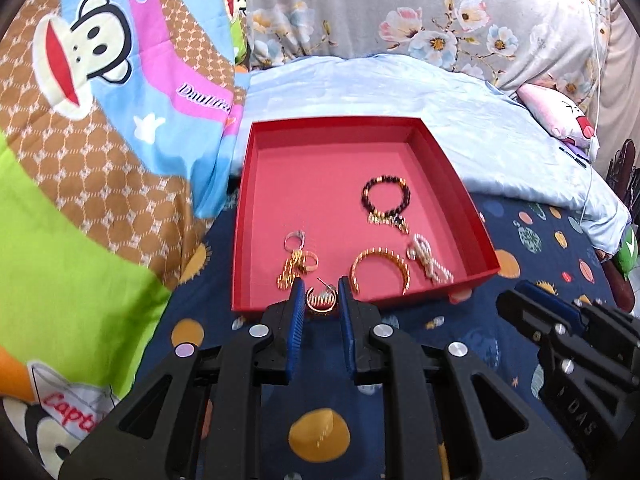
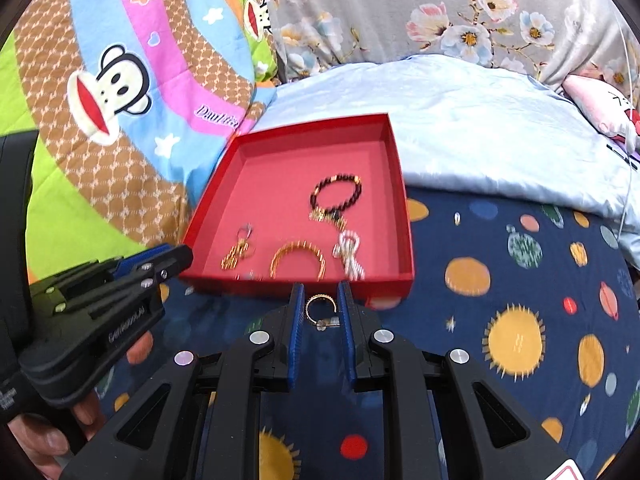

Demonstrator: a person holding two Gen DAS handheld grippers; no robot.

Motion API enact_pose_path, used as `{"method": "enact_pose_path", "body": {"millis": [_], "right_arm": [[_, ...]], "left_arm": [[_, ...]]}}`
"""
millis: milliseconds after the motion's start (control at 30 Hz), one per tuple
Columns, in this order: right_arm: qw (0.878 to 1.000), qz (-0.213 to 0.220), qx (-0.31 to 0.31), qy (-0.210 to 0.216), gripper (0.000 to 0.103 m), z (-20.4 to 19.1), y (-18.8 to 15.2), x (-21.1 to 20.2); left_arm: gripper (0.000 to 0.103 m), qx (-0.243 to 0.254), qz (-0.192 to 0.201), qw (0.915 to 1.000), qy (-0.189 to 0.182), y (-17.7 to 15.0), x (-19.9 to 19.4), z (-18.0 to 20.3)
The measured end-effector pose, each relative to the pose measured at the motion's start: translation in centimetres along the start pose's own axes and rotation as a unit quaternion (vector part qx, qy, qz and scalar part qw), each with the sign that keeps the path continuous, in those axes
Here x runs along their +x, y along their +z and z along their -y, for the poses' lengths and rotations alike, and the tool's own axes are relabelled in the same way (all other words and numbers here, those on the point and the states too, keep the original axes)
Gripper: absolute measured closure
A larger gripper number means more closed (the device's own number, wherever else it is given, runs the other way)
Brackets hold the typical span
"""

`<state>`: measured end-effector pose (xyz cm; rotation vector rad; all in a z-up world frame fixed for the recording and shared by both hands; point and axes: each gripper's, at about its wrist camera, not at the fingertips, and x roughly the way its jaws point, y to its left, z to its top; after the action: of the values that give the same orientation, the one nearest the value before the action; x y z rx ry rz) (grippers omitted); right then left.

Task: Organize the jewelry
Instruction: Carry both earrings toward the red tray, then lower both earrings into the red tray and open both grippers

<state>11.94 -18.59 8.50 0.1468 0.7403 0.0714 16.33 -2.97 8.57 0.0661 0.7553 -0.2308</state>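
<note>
A red shallow box (image 1: 464, 200) (image 2: 400, 184) lies on the bed and holds a dark bead bracelet (image 1: 386, 196) (image 2: 336, 194), a gold cuff bangle (image 1: 380, 270) (image 2: 298, 258), a pearl piece (image 1: 430, 260) (image 2: 350, 254), and gold earrings with rings (image 1: 296, 260) (image 2: 238, 250). My left gripper (image 1: 320, 300) is shut on a gold hoop earring (image 1: 320, 300) at the box's near wall. My right gripper (image 2: 320, 308) is shut on a thin gold hoop earring (image 2: 320, 310) just before the box's near edge.
The box rests on a navy planet-print sheet (image 2: 500, 280). A monkey-print quilt (image 1: 100, 140) rises at the left, a pale blue cover (image 1: 400, 92) and floral pillows (image 1: 400, 8) lie behind. The right gripper (image 1: 568, 328) shows in the left wrist view, and the left one (image 2: 120, 280) in the right.
</note>
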Motion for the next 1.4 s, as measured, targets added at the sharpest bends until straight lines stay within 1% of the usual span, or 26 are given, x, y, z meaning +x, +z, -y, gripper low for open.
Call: {"method": "enact_pose_path", "body": {"millis": [133,300,433,500,633,767,900,1167,1400], "right_arm": [[1.0,0.01,0.002,-0.002,0.087,0.6,1.8,0.5],[1.0,0.013,0.002,0.001,0.087,1.2,3.1,1.1],[1.0,0.014,0.005,0.01,0.087,1.5,4.1,1.6],[1.0,0.017,0.009,0.014,0.087,1.8,5.2,2.1],[1.0,0.021,0.009,0.016,0.087,2.2,7.8,3.6],[1.0,0.028,-0.006,0.005,0.087,2.2,10.7,5.8],[1.0,0.019,0.012,0.015,0.087,3.1,12.7,8.3],[1.0,-0.003,0.019,0.018,0.087,3.4,14.2,13.0],[1.0,-0.014,0.013,0.017,0.087,3.1,14.6,15.4]], "left_arm": [[0.087,0.003,0.006,1.0,0.003,1.3,0.4,0.2],[0.087,0.006,0.014,0.9999,0.006,2.8,0.7,0.5],[0.087,0.006,0.013,0.9999,0.0,4.3,1.2,0.7],[0.087,0.005,0.014,0.9999,-0.002,5.1,1.6,0.7],[0.087,0.008,0.025,0.9996,0.003,7.7,2.8,0.6],[0.087,0.006,0.037,0.9993,0.008,10.4,4.5,0.0],[0.087,-0.001,0.038,0.9992,0.011,12.4,6.5,-0.7],[0.087,0.007,0.027,0.9993,0.024,13.8,10.4,-1.0],[0.087,0.009,0.02,0.9994,0.026,14.2,12.8,-0.9]]}}
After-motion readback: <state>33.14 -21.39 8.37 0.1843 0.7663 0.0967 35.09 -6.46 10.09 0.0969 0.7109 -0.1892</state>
